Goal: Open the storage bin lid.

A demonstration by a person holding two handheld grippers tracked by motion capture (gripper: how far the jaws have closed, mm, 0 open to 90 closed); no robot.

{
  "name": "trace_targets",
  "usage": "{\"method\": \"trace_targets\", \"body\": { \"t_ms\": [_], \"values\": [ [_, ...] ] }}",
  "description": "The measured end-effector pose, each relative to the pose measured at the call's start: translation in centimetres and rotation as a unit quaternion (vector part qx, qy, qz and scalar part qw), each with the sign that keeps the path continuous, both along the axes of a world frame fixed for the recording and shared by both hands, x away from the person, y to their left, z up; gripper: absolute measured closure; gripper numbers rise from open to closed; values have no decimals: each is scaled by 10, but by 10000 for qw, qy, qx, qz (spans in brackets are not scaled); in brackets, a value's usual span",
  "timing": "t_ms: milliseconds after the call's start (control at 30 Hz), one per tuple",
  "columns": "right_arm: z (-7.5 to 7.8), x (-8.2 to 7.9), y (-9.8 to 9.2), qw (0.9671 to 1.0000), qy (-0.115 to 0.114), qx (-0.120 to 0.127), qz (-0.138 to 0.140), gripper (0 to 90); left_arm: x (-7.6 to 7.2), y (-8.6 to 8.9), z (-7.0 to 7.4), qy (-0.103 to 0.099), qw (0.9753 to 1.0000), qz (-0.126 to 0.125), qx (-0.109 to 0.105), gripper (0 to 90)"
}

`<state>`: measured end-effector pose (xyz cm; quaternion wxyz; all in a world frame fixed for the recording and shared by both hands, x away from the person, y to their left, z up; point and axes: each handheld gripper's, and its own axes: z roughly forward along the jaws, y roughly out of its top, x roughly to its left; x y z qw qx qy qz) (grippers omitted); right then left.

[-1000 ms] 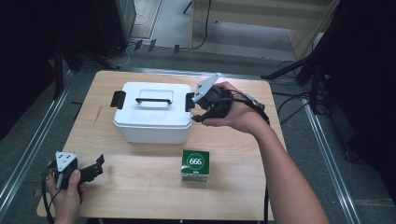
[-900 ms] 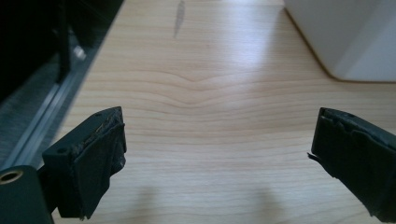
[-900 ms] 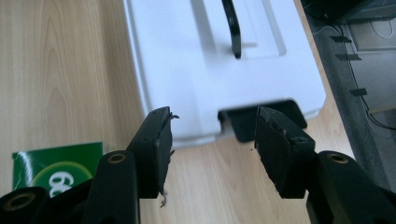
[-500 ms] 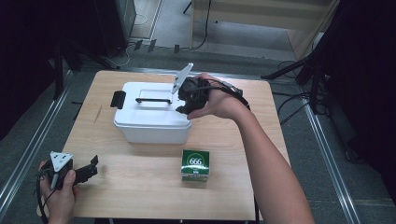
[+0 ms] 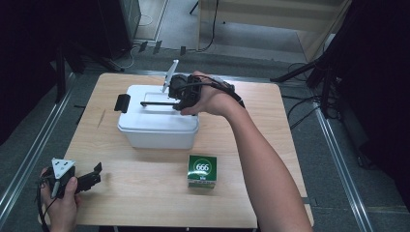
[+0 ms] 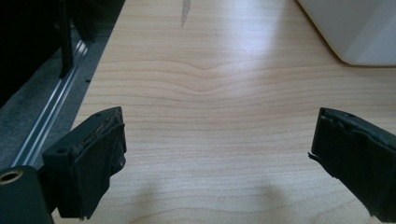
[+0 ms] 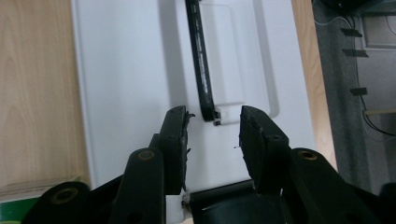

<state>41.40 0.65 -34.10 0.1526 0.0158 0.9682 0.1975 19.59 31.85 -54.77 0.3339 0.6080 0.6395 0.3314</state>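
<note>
A white lidded box stands mid-table, with a black carry handle lying flat on its lid and a black latch at its left end. My right gripper hovers over the lid's right part. In the right gripper view it is open, and the near end of the handle lies just beyond its tips. A green carton marked 666 sits in front of the box. My left gripper rests low at the front left, wide open over bare wood.
The wooden table has free room around the left gripper and to the right of the carton. The box's corner lies far ahead of the left jaws. A metal floor rail runs along the table's left side.
My right gripper has travelled left from the box's right end to over the lid, near the handle's end. The left gripper has drifted slightly toward the front left corner.
</note>
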Motion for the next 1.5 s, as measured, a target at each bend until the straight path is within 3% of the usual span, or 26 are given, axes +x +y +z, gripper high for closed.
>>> {"method": "trace_targets", "body": {
  "t_ms": [200,433,700,1000,1300,1500],
  "values": [
    [-4,2,11,9999,-37,-46,85,688,3,-4,-4,165,9998,-95,76,39],
    [-6,4,18,9997,106,-99,190,740,5,-8,-6,225,9994,-180,184,39],
    [-4,12,22,9997,73,-76,207,788,5,-8,-6,239,9994,-185,155,40],
    [-10,12,37,9987,195,-334,340,820,6,-8,-6,258,9994,-173,148,40],
    [-10,12,47,9976,-13,-653,208,840,7,-8,-6,295,9992,-190,173,40],
    [-10,7,47,9962,-228,-758,364,858,7,-8,-6,300,9993,-176,162,40]
  ]
}}
